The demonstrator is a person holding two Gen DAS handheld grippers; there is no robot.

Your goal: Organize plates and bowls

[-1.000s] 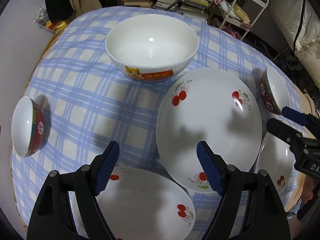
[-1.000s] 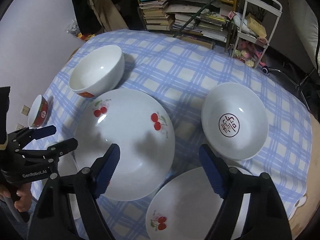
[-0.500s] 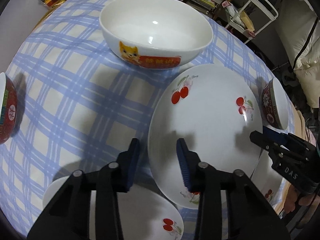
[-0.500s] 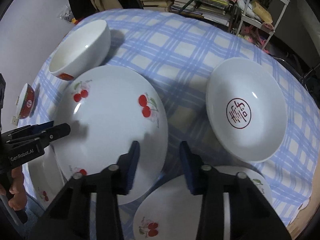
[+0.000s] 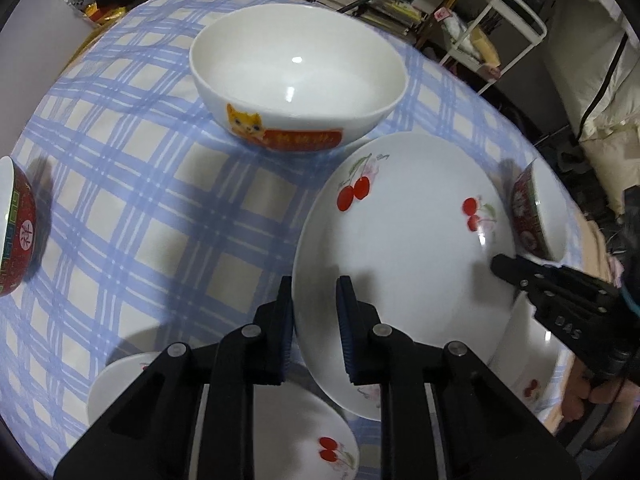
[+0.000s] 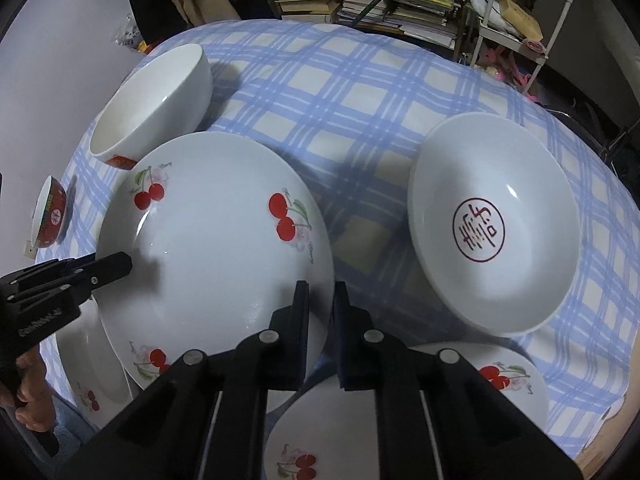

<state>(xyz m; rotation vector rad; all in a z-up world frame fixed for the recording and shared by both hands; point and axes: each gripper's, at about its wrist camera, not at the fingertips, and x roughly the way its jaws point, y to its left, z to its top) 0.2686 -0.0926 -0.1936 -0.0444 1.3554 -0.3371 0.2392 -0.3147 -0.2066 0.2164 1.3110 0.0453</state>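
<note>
While both tools grip opposite rims of one dish, the scene reads as follows.

Left tool point(image 5: 314, 312): pinching the near-left rim of the large cherry plate point(image 5: 404, 240), one finger outside the rim and one inside.
Right tool point(image 6: 321, 308): pinching the same plate's opposite rim; its jaws stand close together across the edge.
Plate position: in the middle of the checked desk point(image 5: 140, 208), overlapping a smaller cherry plate point(image 5: 304, 428) on the left tool's side and, in the right wrist view, another cherry plate point(image 6: 400, 420) on the right tool's side. Whether it is lifted or resting I cannot tell.
Neighbours: the cat bowl point(image 5: 298, 76) sits just beside its far edge; a small red bowl point(image 5: 532, 216) is close to the right tool's side; another red bowl point(image 5: 16, 224) is well apart; the seal plate point(image 6: 494, 228) lies near.
Risk: glazed rims held by narrow pads could slip, I judge, if the two hands pull unevenly or tilt the plate.
Risk: swinging it out could knock the cat bowl or the red bowl, or drag the plates beneath.
Writing: a red Chinese seal character on the seal plate; a white character on the far red bowl; "DAS" on the right tool's body; script beside the cherries, and the banner on the cat bowl, too small to read.
</note>
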